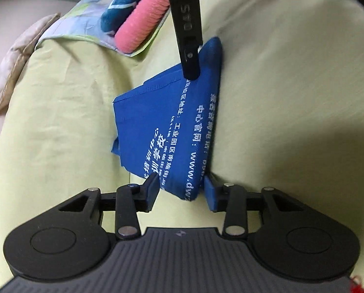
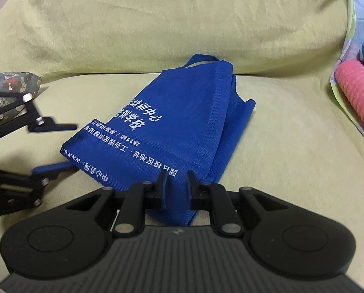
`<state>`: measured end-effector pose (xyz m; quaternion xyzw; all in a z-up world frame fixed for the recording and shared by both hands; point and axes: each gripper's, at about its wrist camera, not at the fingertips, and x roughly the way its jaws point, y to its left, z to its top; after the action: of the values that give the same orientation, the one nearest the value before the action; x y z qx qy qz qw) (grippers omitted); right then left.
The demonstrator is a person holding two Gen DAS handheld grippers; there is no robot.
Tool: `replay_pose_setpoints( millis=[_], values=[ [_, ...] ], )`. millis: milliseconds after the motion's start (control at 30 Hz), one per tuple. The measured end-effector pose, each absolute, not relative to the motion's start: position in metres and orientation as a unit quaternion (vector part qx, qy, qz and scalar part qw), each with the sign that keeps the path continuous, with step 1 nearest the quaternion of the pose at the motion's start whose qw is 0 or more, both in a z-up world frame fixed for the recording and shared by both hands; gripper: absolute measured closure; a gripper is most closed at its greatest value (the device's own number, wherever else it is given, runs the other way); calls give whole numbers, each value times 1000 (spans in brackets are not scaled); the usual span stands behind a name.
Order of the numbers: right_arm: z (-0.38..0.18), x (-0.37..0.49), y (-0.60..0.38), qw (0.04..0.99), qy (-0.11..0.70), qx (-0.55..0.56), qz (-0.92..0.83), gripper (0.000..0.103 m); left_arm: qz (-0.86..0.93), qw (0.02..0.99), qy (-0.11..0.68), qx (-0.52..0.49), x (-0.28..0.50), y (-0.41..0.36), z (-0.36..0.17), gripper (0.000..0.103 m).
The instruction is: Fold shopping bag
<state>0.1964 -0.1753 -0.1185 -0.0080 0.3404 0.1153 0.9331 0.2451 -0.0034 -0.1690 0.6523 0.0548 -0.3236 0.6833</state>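
Note:
A blue non-woven shopping bag with white print lies folded into a wedge on a yellow-green sofa seat. My right gripper is shut on the near edge of the fold. In the left wrist view it comes down from the top, and this right gripper pinches the bag at its far corner. My left gripper stands open with the bag's printed corner between its pads, which do not press on it. From the right wrist view the left gripper shows at the left, fingers spread around that corner.
A pink ribbed roll and a teal cloth lie on a floral sheet at the sofa's end. The pink roll shows at the right too. A patterned cushion sits at the left. The sofa back rises behind the bag.

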Motion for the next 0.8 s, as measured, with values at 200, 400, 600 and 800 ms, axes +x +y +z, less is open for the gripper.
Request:
replay_pose_setpoints(
  millis=[200,400,600,800],
  values=[
    [-119,195,-177,935,334,-13,121,91,-376,659,86,646,272,-6,-164,82],
    [-108,179,-179,936,288,-84,182,72,-393,634,87,660,276,-8,-162,83],
    [-116,156,-163,887,231,-302,261,49,-401,635,94,654,279,-10,-158,83],
    [-143,162,-150,860,176,-414,240,60,-415,641,108,637,285,-9,-152,83]
  ],
)
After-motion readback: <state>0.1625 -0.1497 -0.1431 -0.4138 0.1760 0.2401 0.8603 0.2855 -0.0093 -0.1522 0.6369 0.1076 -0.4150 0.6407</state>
